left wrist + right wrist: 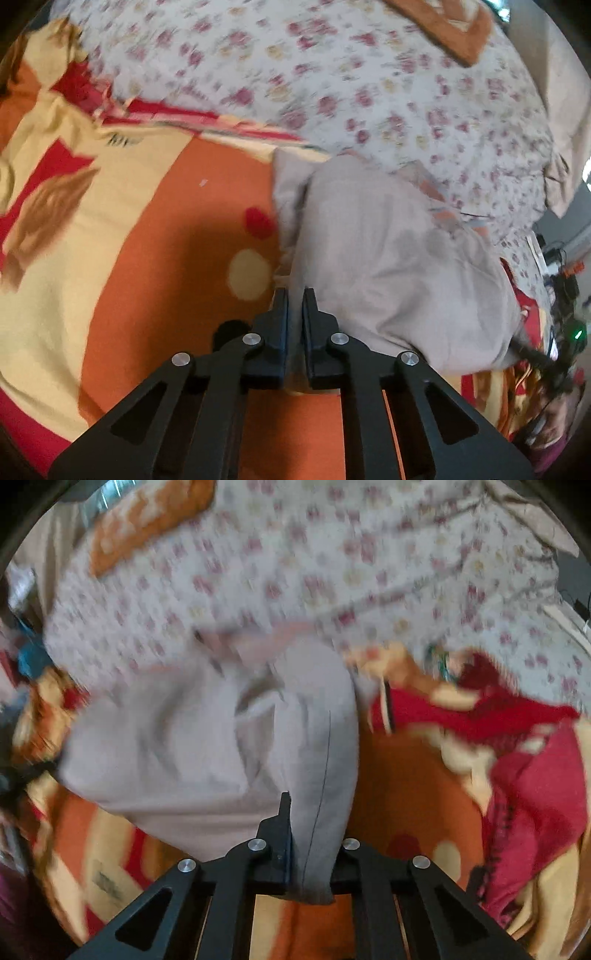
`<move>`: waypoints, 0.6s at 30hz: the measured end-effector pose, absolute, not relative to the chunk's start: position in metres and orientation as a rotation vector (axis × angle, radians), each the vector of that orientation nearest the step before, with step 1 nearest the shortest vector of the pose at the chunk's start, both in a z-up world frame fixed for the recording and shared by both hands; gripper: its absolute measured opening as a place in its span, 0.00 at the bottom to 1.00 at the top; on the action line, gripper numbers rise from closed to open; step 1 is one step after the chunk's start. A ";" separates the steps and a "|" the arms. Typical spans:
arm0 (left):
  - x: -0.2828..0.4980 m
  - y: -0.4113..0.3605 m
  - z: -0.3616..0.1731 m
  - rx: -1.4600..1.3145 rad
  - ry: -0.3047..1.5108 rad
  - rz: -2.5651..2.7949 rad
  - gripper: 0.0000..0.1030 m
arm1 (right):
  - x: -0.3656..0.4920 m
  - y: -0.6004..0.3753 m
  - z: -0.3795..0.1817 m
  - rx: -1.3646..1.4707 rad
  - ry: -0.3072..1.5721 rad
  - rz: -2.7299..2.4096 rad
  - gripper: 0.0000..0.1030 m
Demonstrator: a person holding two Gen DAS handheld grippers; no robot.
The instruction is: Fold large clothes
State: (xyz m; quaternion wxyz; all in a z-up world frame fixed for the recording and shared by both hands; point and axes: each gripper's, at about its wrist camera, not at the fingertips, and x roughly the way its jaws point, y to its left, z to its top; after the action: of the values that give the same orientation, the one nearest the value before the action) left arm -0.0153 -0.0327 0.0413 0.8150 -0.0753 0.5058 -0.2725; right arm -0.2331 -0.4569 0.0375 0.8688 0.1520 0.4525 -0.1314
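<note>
A large pale grey garment (pixel 391 266) lies bunched on an orange, yellow and red blanket (pixel 155 229). My left gripper (pixel 294 295) is shut on the garment's near edge, with a thin strip of cloth between its fingers. In the right wrist view the same grey garment (pixel 207 738) hangs in folds. My right gripper (pixel 306 812) is shut on a thick fold of it, and the cloth covers the right finger. The right view is blurred.
A white floral sheet (pixel 332 81) lies behind the garment, also in the right wrist view (pixel 295 565). An orange cushion (pixel 450 26) sits at the far edge. A crumpled red cloth (pixel 528 775) lies right. Cables and a device with a green light (pixel 576 332) are at right.
</note>
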 end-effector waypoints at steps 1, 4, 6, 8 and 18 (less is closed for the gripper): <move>-0.016 -0.031 0.041 -0.159 1.080 -0.584 0.06 | -0.233 -0.456 0.029 0.324 0.977 -0.274 0.08; -0.026 -0.032 0.056 -0.132 1.010 -0.588 0.06 | -0.239 -0.462 0.035 0.388 0.957 -0.287 0.13; -0.029 -0.031 0.062 -0.139 0.979 -0.574 0.06 | -0.246 -0.468 0.058 0.461 0.880 -0.314 0.33; -0.028 -0.030 0.065 -0.171 0.964 -0.570 0.13 | -0.242 -0.462 0.081 0.477 0.816 -0.292 0.44; -0.024 -0.047 0.043 -0.077 1.082 -0.581 0.51 | -0.084 -0.407 0.057 0.402 0.965 -0.176 0.46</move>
State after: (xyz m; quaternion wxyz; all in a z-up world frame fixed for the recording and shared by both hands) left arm -0.0243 -0.0467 0.0434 0.8166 -0.0363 0.5075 -0.2727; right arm -0.0839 -0.4068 0.0574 0.8629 0.1915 0.4602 -0.0838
